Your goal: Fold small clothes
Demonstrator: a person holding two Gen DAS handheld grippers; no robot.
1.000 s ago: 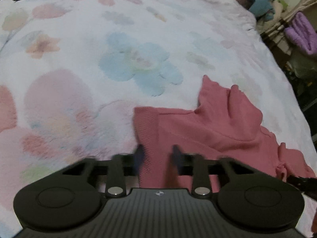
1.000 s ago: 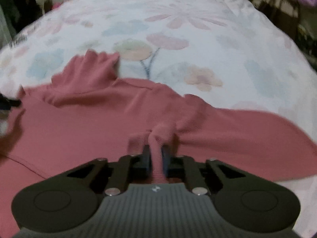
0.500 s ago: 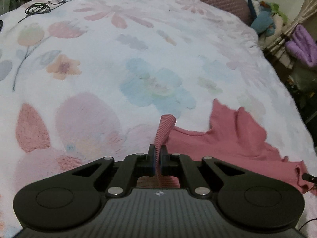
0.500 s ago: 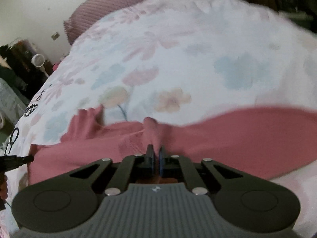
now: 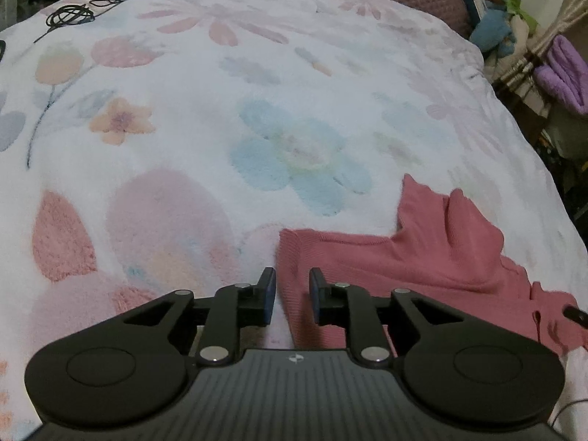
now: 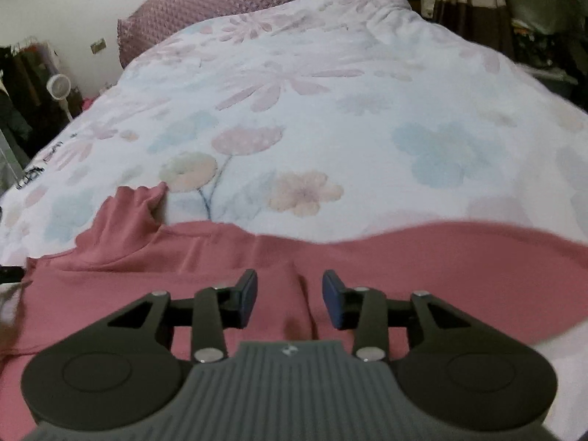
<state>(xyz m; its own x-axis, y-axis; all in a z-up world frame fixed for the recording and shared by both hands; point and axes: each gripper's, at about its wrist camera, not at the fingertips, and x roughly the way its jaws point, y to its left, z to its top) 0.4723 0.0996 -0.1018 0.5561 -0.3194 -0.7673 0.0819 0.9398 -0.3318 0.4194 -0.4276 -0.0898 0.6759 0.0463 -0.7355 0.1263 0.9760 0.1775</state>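
A pink knit top [image 5: 422, 257] lies spread on the floral blanket [image 5: 220, 128]. It also shows in the right wrist view [image 6: 422, 257], with its high collar [image 6: 125, 213] pointing away at the left. My left gripper [image 5: 292, 286] is open over the top's ribbed left edge, which lies between the two fingers. My right gripper [image 6: 289, 290] is open, with a raised fold of the fabric [image 6: 294, 294] between its fingers. Neither gripper holds the cloth.
A black cable [image 5: 73, 14] lies at the blanket's far left. A mauve quilted pillow [image 6: 239, 3] is at the head of the bed. Clutter and purple cloth [image 5: 562, 73] stand beyond the bed's right edge. A small fan [image 6: 58, 86] stands on the left.
Both grippers were shut on the pink top half a second ago and have opened and let it go. The cloth now lies flatter on the blanket.
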